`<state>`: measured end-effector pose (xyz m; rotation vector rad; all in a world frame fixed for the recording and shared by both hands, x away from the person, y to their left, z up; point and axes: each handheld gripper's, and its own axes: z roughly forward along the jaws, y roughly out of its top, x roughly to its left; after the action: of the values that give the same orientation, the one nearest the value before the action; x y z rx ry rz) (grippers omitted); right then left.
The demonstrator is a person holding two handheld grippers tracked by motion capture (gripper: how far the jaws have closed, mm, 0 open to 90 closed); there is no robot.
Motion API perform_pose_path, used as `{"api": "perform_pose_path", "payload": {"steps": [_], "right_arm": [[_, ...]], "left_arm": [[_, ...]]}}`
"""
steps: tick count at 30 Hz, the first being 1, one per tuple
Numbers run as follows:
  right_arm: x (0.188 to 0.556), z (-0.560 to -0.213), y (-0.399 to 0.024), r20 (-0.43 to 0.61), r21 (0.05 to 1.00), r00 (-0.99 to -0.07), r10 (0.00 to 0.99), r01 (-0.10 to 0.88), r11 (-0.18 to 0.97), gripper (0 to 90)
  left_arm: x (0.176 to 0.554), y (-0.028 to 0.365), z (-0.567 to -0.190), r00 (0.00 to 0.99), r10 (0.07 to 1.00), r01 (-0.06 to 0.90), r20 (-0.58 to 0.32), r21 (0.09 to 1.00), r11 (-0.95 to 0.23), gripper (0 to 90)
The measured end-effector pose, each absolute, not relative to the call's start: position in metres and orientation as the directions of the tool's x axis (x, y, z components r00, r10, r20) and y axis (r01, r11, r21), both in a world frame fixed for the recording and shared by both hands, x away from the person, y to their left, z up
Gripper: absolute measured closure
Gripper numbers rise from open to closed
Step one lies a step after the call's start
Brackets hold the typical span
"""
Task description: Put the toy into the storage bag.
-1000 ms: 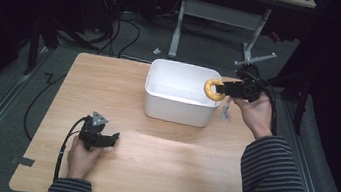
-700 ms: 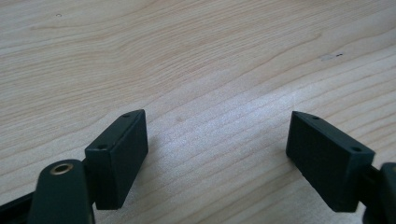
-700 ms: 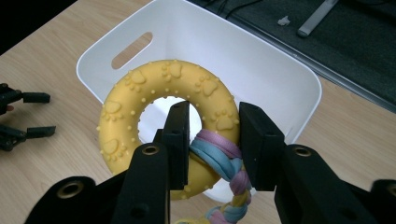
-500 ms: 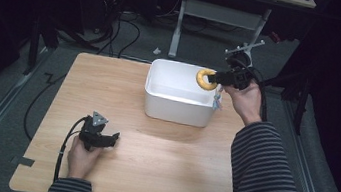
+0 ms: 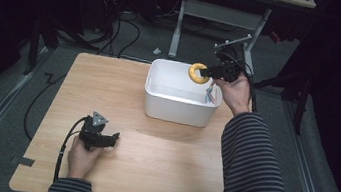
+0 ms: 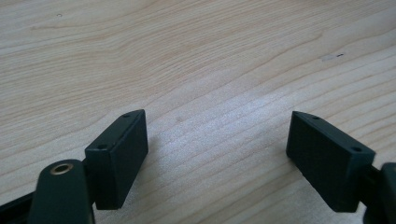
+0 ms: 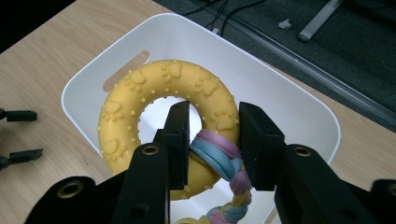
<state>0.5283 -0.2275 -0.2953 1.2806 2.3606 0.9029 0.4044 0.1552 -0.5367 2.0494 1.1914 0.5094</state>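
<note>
A yellow rubber ring toy (image 7: 140, 107) with paw prints, tied to a pastel braided rope (image 7: 224, 161), hangs over the white bin (image 5: 177, 108). My right gripper (image 7: 214, 140) is shut on the yellow ring toy where the rope loops around it. From above, the yellow ring toy (image 5: 198, 73) and right gripper (image 5: 212, 71) are above the bin's far right corner, with the rope (image 5: 210, 96) dangling down into it. My left gripper (image 5: 111, 139) rests on the table near the front left, and in its own view the left gripper (image 6: 217, 154) is open over bare wood.
The wooden table (image 5: 110, 82) stretches wide to the left of the bin. Beyond the far edge stand a metal desk frame (image 5: 220, 17) and cables on a grey floor (image 5: 131, 35). The striped sleeve (image 5: 253, 173) runs along the table's right side.
My right gripper has carried the ring toy away from me and a little left, from the bin's right rim to over its far right corner. The left gripper has stayed still.
</note>
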Motion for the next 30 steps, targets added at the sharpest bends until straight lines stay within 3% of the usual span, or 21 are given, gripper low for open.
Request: {"api": "perform_pose_path", "payload": {"steps": [30], "right_arm": [[0.558,-0.340,-0.211,0.012,0.622,-0.502,0.865,0.681,0.387,66.1]], "left_arm": [[0.404,0.155,-0.536,0.501,0.865,0.594,-0.012,0.733,-0.333,20.7]]}}
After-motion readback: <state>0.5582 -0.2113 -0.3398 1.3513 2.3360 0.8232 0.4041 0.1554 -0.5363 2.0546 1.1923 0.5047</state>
